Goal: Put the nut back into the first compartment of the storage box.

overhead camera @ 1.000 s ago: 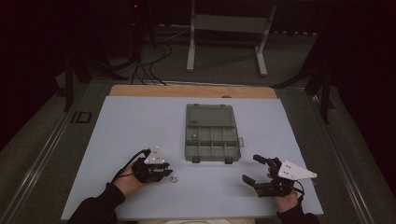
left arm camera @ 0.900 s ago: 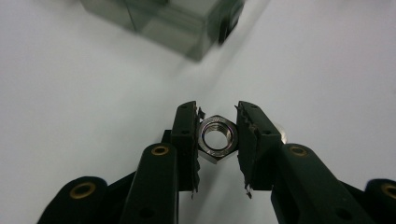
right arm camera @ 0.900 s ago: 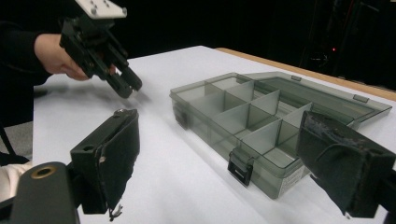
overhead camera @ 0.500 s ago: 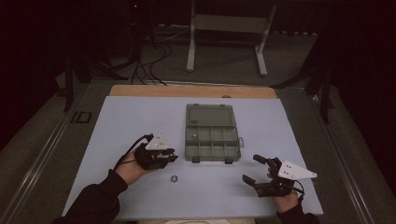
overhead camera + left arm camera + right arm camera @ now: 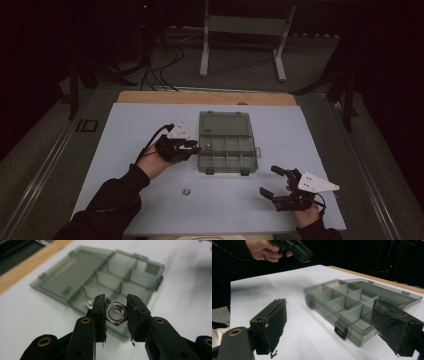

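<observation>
The translucent grey plastic compartment box [image 5: 227, 149] lies open on the pale blue table mat [image 5: 125, 130], with one small silvery nut [image 5: 89, 303] in a near compartment, half hidden behind a jaw. The left gripper [image 5: 116, 313] clamps a shiny steel hex nut [image 5: 116, 312] just over the box's edge. The right gripper [image 5: 273, 182], jaws wide and empty, rests near the mat's front edge. Another small nut [image 5: 186, 191] lies on open mat.

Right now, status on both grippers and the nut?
Left gripper shut on nut, over organizer box edge. Right gripper open, empty. Second nut on table; path clear.
</observation>
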Demonstrator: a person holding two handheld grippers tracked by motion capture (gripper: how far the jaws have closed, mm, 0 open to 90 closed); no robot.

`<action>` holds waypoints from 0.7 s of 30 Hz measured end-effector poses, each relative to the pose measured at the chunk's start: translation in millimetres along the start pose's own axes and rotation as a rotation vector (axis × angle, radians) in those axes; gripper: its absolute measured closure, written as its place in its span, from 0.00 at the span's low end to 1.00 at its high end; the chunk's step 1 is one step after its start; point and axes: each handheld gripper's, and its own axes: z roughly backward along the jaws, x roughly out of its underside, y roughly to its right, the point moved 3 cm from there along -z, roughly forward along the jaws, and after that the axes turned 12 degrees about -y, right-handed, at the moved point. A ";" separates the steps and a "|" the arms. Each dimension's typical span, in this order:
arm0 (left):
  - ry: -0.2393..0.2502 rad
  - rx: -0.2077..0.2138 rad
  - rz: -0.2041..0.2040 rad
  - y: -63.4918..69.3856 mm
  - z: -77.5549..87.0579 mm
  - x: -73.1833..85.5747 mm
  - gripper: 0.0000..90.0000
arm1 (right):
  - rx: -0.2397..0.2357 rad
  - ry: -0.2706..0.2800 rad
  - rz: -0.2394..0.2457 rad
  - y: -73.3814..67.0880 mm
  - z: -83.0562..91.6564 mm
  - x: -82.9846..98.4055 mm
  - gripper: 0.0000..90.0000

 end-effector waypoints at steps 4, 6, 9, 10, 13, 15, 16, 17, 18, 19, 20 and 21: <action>0.015 -0.005 0.018 -5.6 -5.1 -12.1 0.79 | -0.002 0.001 0.000 0.4 0.0 0.1 0.15; 0.020 -0.006 0.029 -8.5 -8.3 -17.0 0.79 | -0.002 0.000 0.000 0.2 0.0 0.1 0.15; 0.020 -0.018 0.040 -13.3 -14.0 -22.7 0.79 | -0.004 -0.001 0.000 0.3 0.1 0.2 0.15; 0.023 -0.024 0.051 -14.8 -16.1 -24.3 0.79 | -0.004 -0.001 0.001 0.3 0.0 0.2 0.15; 0.030 -0.029 0.068 -19.6 -22.3 -27.8 0.79 | -0.006 0.001 0.001 0.1 0.1 0.1 0.15; 0.053 -0.002 0.085 -22.8 -26.1 -29.1 0.79 | -0.006 0.001 0.001 0.1 0.1 0.1 0.15; 0.055 0.003 0.098 -24.6 -28.5 -29.5 0.78 | -0.006 0.000 0.000 0.1 0.1 0.2 0.15; 0.055 -0.003 0.103 -26.0 -31.1 -29.7 0.78 | -0.006 0.000 0.001 0.2 0.0 0.2 0.15; 0.055 0.002 0.110 -27.4 -33.9 -29.5 0.78 | -0.006 0.000 0.001 0.2 0.0 0.2 0.15; 0.055 0.004 0.121 -28.3 -37.3 -29.1 0.78 | -0.007 0.001 0.001 0.1 0.1 0.1 0.15; 0.049 -0.001 0.128 -28.9 -40.8 -28.4 0.78 | -0.007 0.000 0.001 0.0 0.1 0.1 0.15; 0.047 -0.002 0.131 -29.4 -44.3 -27.3 0.78 | -0.007 0.001 0.001 -0.1 0.2 0.1 0.15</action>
